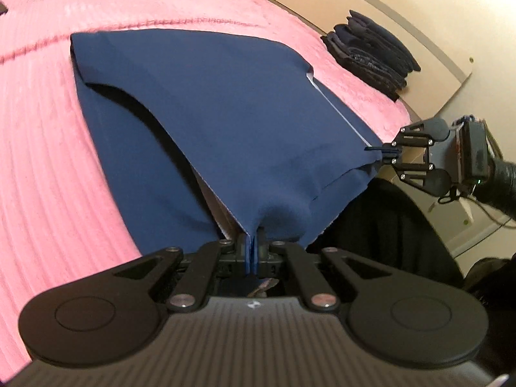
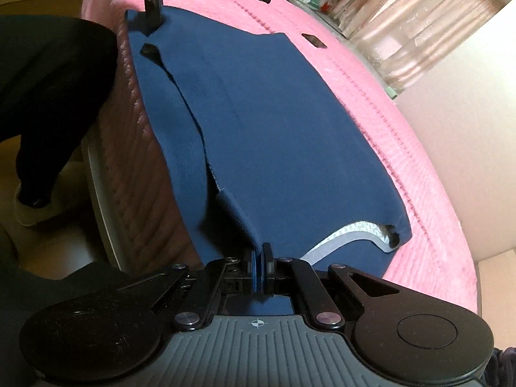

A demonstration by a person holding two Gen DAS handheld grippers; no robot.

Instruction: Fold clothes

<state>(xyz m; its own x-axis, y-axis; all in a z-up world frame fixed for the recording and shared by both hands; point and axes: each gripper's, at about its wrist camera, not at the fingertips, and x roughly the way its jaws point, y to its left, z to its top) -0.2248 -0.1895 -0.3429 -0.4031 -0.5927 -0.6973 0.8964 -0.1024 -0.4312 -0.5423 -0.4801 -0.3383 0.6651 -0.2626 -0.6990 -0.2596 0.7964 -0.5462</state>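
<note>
A navy blue garment (image 1: 225, 109) lies spread on a pink bed cover (image 1: 48, 145), its near edge lifted off the bed. My left gripper (image 1: 253, 251) is shut on one near corner of the garment. My right gripper (image 1: 385, 153) is shut on the other corner, at the right of the left wrist view. In the right wrist view the garment (image 2: 274, 129) runs away from my right gripper (image 2: 259, 271), which pinches its hem. My left gripper (image 2: 151, 13) holds the far corner at the top left. A pale inner lining (image 2: 348, 235) shows at the garment's right edge.
A stack of folded dark clothes (image 1: 371, 58) sits at the far right of the bed, by a beige wall. The bed's side (image 2: 129, 148) drops to the floor on the left of the right wrist view, where a person's dark leg (image 2: 38, 96) stands. Curtains (image 2: 419, 16) hang behind.
</note>
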